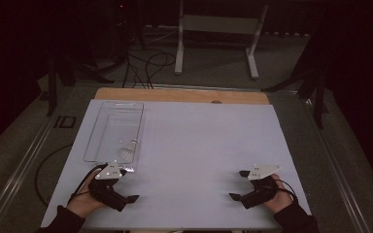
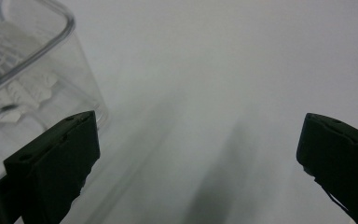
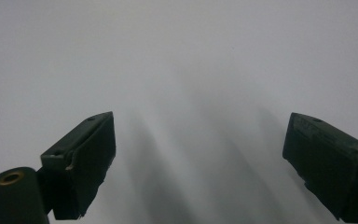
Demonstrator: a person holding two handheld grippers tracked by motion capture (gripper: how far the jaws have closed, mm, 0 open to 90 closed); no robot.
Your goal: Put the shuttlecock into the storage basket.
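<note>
High view: two hand-held grippers rest near the front edge of a white table (image 1: 199, 145). The left gripper (image 1: 126, 187) has its jaws spread wide and empty; a clear plastic bin (image 1: 91, 141) stands just beyond and beside its left jaw, close but apart. A small whisk-like utensil (image 1: 127, 149) lies inside the bin, at the end nearest that gripper. The right gripper (image 1: 239, 185) also has wide, empty jaws, with bare tabletop between and ahead of them, well apart from the bin. Judging by this, nothing is grasped yet; reaching and gripping remain.
</note>
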